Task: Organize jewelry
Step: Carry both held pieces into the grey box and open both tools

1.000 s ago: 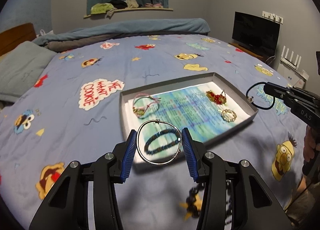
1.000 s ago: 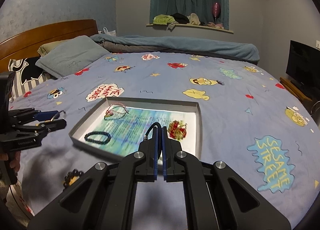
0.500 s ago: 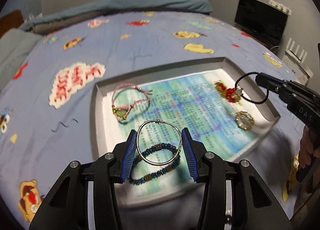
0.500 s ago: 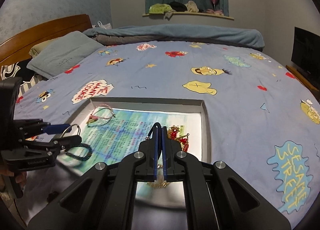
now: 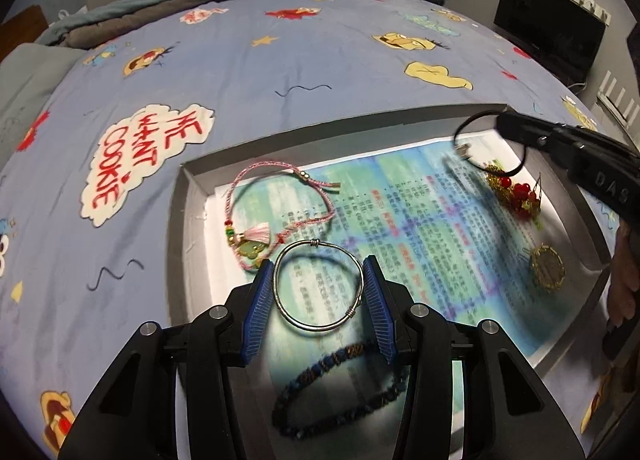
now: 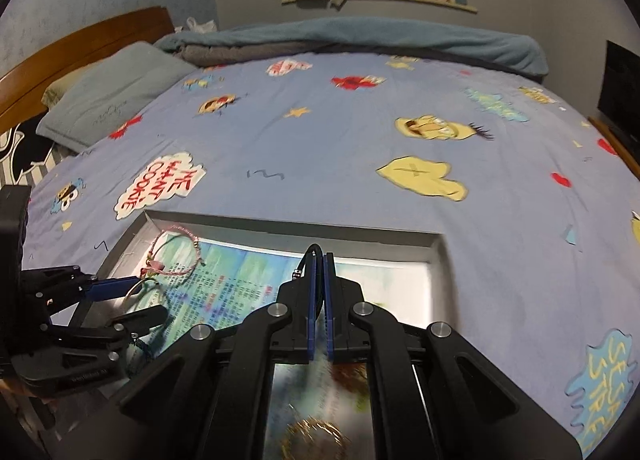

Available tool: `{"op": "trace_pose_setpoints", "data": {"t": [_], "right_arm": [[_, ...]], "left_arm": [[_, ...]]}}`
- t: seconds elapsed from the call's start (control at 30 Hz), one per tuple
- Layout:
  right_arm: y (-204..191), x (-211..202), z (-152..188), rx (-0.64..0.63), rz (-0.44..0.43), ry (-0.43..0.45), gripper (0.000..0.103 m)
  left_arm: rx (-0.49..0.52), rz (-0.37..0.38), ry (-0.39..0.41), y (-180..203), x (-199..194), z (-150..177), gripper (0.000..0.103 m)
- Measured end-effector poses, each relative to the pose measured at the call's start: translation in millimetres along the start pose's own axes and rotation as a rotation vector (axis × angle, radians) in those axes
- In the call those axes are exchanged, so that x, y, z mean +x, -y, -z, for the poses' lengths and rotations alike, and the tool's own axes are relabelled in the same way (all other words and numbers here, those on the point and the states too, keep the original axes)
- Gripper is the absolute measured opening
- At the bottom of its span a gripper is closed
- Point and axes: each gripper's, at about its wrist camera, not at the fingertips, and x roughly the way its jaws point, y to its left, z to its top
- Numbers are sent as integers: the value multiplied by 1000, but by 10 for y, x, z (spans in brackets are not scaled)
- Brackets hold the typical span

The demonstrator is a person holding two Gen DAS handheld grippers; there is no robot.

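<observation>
Bedroom setup: a cartoon-print bedspread [image 5: 280, 71] is carrying a grey tray [image 5: 176, 260] that's already holding a pink cord bracelet [image 5: 276, 211], blue beaded bracelet [image 5: 340, 392], red bead piece [image 5: 516, 191] and gold piece [image 5: 546, 268]. Left tongs [image 5: 319, 292] are gripping a silver bangle [image 5: 319, 286] half-open; right tongs [image 6: 319, 300] are pinching a black cord loop [image 5: 486, 143] fully closed. Both are still undelivered, but both have dropped in over the tray since a second ago.

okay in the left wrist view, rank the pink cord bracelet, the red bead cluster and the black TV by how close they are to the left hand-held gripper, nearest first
From the left hand-held gripper:
1. Pink cord bracelet, in the tray, just beyond the left fingertip.
2. Red bead cluster, tray's right side.
3. Black TV, far right, against the wall.
</observation>
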Motion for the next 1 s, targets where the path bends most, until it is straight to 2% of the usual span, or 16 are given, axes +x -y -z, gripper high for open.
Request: {"op": "trace_pose_setpoints", "data": {"t": [0.27,0.47,0.6,0.67,0.77,0.87,1.0], "right_arm": [[-200,178,-20,-74,4,-70,3],[-192,210,-17,-72,7,-89,5],[-168,177,-11,-58,9,-81,20],[-161,159,-14,-56,13,-77,20],[-137,118,-12,-48,21,-69,31],[-102,58,-9,-31,22,-61,36],[-45,-77,18,-11,28,-39,55]], "left_arm": [[17,-10,-11,7,93,-43,47],[18,-11,-11,-9,97,-42,50],[18,-11,-12,-13,89,-32,52],[15,-11,-13,-18,84,-29,53],[16,-20,-12,-14,66,-20,54],[12,-24,-1,-14,15,-12,59],[14,-28,26,10,-121,6,69]]}}
